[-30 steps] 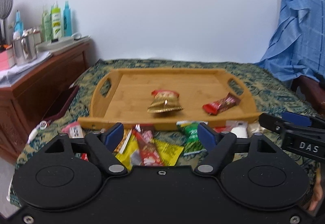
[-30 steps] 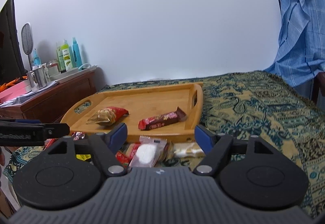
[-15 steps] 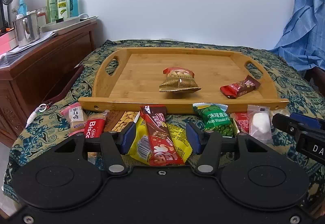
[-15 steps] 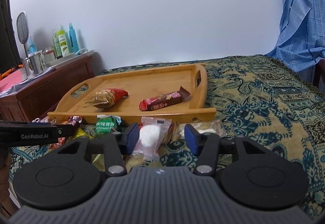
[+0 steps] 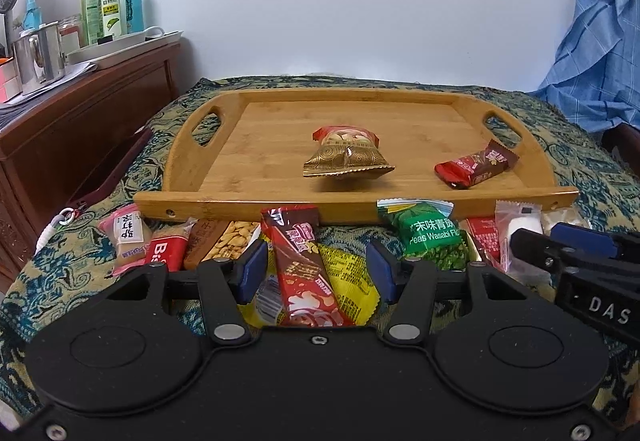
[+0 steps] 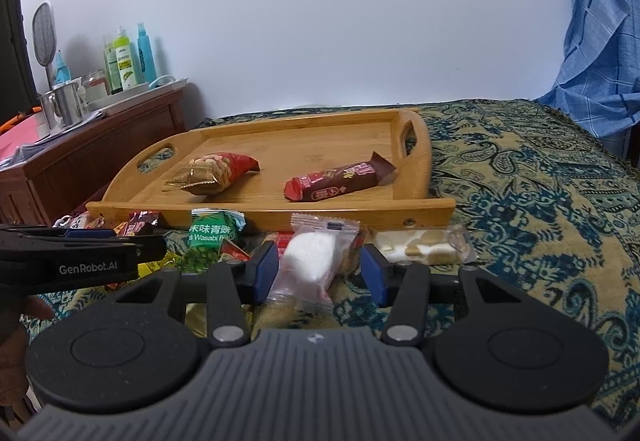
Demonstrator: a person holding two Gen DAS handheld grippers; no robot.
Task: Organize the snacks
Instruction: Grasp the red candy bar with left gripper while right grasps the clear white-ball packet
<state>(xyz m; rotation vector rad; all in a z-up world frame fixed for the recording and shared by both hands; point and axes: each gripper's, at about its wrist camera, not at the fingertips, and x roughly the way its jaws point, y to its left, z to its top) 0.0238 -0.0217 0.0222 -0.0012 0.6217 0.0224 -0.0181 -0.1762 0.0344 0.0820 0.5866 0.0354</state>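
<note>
1. Both grippers have dropped closer to the snacks, their jaws narrower than before.
2. Left gripper, half-open, straddles a red wafer bar without pinching.
3. Right gripper, half-open, brackets a white candy packet before the wooden tray.

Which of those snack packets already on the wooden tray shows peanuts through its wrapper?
The gold-and-red peanut bag mid-tray; the other, a dark red wafer bar to its right, is opaque.
</note>
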